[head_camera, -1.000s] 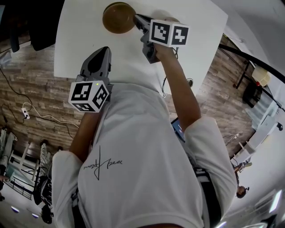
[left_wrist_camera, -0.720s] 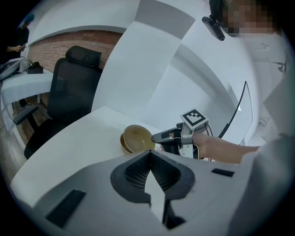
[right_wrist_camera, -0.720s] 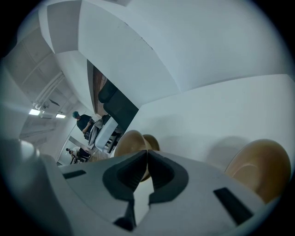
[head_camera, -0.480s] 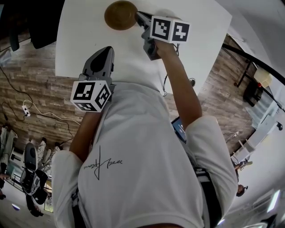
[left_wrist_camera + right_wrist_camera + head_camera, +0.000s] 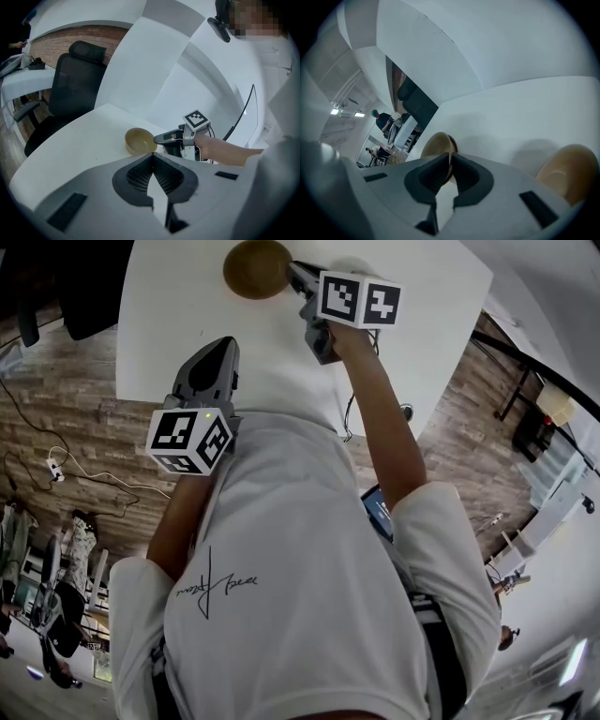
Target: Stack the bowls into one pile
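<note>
A brown bowl [image 5: 256, 268] is at the far side of the white table [image 5: 178, 315]. My right gripper [image 5: 296, 276] is shut on that bowl's right rim; in the right gripper view the bowl [image 5: 436, 147] stands on edge, its thin rim between the jaws of the right gripper [image 5: 450, 161]. A second tan bowl [image 5: 567, 173] lies on the table to the right of it. My left gripper [image 5: 221, 345] hovers over the table's near part, shut with nothing in it. From the left gripper [image 5: 152, 157] the held bowl [image 5: 139, 140] and the right gripper [image 5: 164, 138] show ahead.
A black office chair [image 5: 75, 93] stands beyond the table's far left corner. A cable [image 5: 349, 418] hangs off the table's near right side. Wooden floor [image 5: 66, 427] lies to the left. People stand far off in the right gripper view [image 5: 384, 119].
The bowl in my right gripper has shifted a little farther and to the right, and looks smaller and more tilted. The left gripper has hardly moved.
</note>
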Tool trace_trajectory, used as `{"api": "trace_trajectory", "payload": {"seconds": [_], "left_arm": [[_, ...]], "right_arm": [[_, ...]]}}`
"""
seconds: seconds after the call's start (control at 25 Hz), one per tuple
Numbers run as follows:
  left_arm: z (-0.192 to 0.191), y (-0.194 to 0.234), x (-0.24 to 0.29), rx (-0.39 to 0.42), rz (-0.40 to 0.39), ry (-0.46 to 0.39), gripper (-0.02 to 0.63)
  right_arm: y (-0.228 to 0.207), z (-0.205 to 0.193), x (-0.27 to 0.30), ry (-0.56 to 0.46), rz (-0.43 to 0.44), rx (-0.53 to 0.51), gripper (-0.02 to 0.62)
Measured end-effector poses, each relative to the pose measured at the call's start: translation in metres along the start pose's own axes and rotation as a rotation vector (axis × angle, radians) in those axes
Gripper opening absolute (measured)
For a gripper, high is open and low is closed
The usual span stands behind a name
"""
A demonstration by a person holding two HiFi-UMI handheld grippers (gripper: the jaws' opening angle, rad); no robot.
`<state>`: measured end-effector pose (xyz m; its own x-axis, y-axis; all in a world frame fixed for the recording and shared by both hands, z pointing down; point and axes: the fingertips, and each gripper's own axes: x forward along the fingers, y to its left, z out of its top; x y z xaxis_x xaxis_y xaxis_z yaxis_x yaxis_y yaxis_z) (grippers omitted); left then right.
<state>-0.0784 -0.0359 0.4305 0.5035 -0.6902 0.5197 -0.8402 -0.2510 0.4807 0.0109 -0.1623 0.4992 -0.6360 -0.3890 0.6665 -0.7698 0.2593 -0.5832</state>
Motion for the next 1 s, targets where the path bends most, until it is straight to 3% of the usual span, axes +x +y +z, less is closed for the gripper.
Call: {"api": "trace_trajectory", "payload": {"seconds": [0.2,0.32,1.0], "left_arm": [[0.0,-0.001,0.004,-0.007,-0.002,0.002,0.008],[0.0,-0.002,0.003,-0.005,-0.001,0.001,0.008],[0.006,-0.016,0.004,0.025,-0.022,-0.021,0.008]], "right_arm": [[-0.001,0.0,-0.001,-0.004,-0.003,-0.011,0.026],[0.0,0.001,-0.003,-0.011,-0.015,-0.038,0.089],[-0.004,0.003,-0.032,-0.06,-0.024,-0.029,0.071]]}}
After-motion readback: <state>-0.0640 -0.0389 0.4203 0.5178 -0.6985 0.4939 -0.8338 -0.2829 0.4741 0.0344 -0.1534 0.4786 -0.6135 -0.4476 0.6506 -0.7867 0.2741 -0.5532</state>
